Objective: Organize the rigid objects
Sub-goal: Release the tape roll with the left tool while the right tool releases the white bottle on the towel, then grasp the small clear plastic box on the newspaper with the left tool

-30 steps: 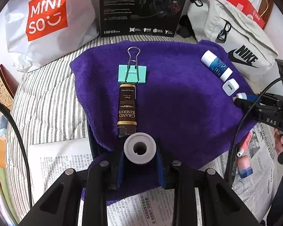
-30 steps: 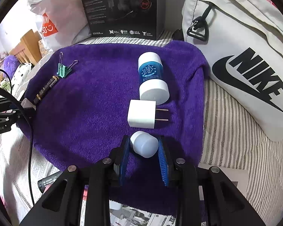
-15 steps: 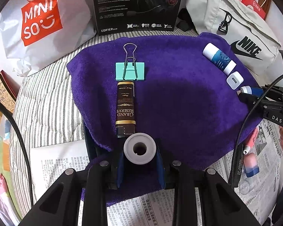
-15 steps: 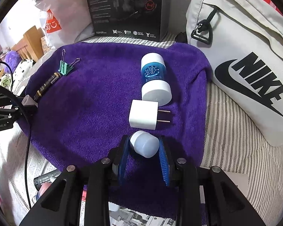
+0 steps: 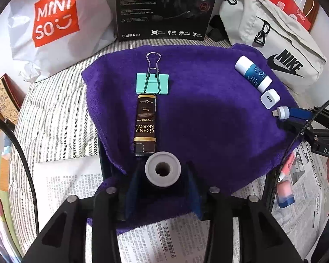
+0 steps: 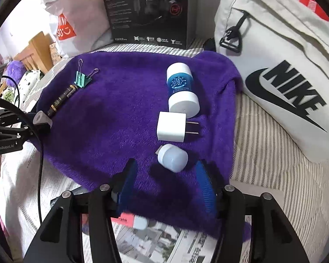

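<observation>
On the purple towel, the grey spool lies between the left gripper pads, whose jaws have just been opening and stand clear of it. The right gripper, also just opened, straddles the small white cap without touching, below the charger plug.

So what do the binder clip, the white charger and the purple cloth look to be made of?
Binder clip: probably painted metal, matte teal body with shiny wire handles. White charger: likely smooth, glossy plastic, with two metal prongs. Purple cloth: soft, fuzzy pile, like fleece or towelling.
</observation>
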Demonstrator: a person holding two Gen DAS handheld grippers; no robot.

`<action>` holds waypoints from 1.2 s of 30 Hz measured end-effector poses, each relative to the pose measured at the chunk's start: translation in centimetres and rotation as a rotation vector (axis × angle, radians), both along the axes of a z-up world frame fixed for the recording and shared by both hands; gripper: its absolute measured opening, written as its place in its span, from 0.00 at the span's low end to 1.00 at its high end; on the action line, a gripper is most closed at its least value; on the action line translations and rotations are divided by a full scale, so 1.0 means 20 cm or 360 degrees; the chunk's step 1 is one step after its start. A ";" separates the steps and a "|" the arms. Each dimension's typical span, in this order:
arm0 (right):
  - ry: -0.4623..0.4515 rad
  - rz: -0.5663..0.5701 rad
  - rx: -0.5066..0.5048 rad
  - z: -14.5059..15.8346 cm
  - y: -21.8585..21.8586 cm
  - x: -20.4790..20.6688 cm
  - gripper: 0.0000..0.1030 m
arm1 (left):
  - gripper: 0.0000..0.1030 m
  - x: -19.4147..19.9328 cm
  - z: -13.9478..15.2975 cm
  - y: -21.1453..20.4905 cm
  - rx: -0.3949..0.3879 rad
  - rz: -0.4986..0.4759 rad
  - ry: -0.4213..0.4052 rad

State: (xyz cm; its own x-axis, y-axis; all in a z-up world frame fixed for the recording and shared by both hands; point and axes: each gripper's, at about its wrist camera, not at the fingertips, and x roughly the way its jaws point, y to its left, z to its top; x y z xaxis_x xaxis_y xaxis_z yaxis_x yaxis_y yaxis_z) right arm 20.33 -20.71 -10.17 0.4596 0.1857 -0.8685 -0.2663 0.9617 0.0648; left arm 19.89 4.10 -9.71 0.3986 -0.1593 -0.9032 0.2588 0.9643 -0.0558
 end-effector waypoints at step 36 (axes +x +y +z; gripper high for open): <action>0.0008 -0.0384 0.0097 0.05 -0.49 -0.71 0.59 | 0.53 -0.60 0.06 -0.57 -0.0067 -0.0345 -0.0024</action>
State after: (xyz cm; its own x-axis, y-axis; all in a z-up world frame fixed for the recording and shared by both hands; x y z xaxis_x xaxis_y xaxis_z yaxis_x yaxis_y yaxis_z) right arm 6.08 -30.59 -9.13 0.4928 0.1235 -0.8613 -0.0292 0.9917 0.1255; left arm 7.91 -7.24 -8.49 0.3642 -0.2802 -0.8882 0.4611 0.8828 -0.0895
